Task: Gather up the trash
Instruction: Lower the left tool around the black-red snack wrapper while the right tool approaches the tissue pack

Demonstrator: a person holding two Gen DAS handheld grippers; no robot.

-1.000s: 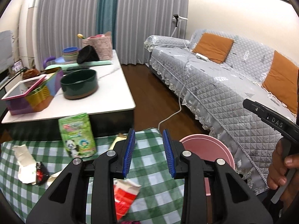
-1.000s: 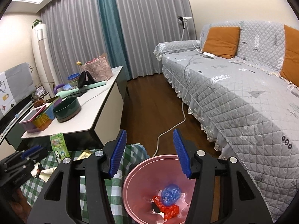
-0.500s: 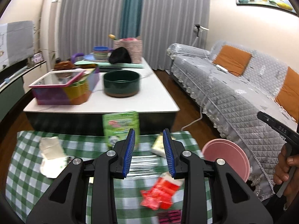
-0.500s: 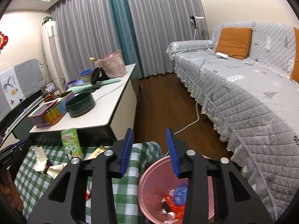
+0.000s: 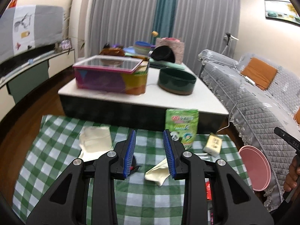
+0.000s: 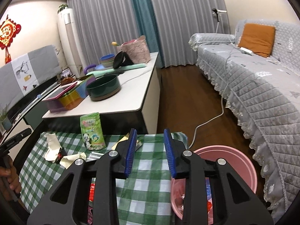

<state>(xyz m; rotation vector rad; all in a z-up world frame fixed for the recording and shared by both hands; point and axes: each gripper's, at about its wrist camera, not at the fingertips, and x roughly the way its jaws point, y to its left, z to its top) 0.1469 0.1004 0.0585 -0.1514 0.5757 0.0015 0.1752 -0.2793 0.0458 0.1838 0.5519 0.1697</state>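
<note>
My left gripper (image 5: 150,154) is open and empty above the green checked cloth (image 5: 56,161). Below it lie a cream paper scrap (image 5: 156,172), a pale torn wrapper (image 5: 94,140) and a small dark wrapper (image 5: 134,166). A green panda snack bag (image 5: 181,127) stands at the cloth's far edge, a yellow packet (image 5: 213,144) to its right. My right gripper (image 6: 151,152) is open and empty over the cloth's right end (image 6: 150,155), beside the pink trash bin (image 6: 234,166), which holds red trash (image 6: 178,195). The panda bag (image 6: 91,133) and paper scraps (image 6: 53,147) lie left.
A low white table (image 5: 168,101) stands behind the cloth with a dark green bowl (image 5: 176,80) and a colourful box (image 5: 110,76). A grey quilted sofa (image 6: 253,78) fills the right. A white cable (image 6: 210,120) runs over the wood floor. A red wrapper (image 5: 208,189) lies near the cloth's right edge.
My left gripper has swung left over the cloth, bringing the paper scraps under it. My right gripper has moved left from above the bin to the cloth's right end, jaws slightly narrower.
</note>
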